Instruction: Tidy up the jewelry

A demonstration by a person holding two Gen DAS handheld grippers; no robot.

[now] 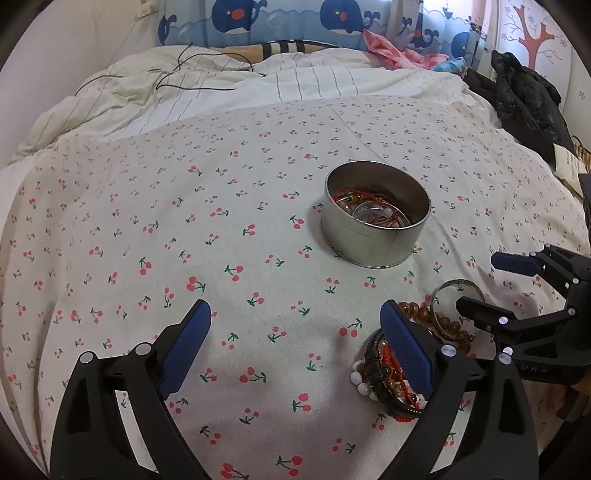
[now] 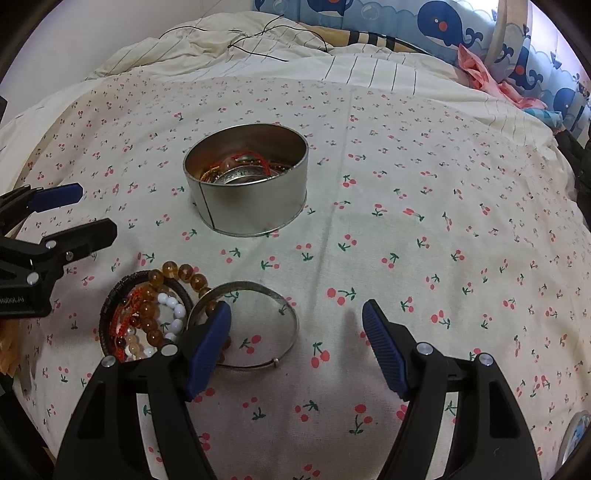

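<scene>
A round metal tin (image 1: 373,236) (image 2: 255,206) stands on the cherry-print sheet and holds several bracelets. A pile of loose bracelets lies near me: amber beads (image 2: 184,275), white beads (image 2: 173,306), a dark woven band (image 2: 110,299) and red cords (image 1: 397,369). A silver bangle (image 2: 291,314) (image 1: 458,285) lies flat beside the pile. My left gripper (image 1: 295,314) is open and empty, its right finger over the pile. My right gripper (image 2: 295,314) is open and empty, its left finger over the bangle's edge. Each gripper shows in the other's view (image 1: 487,282) (image 2: 96,212).
The cherry-print sheet (image 2: 443,221) covers the bed. A striped duvet (image 1: 295,81) with a black cable (image 1: 199,79) lies behind it. A whale-print pillow (image 1: 295,22) and pink cloth (image 1: 391,51) sit at the back. Black clothing (image 1: 528,99) is at the far right.
</scene>
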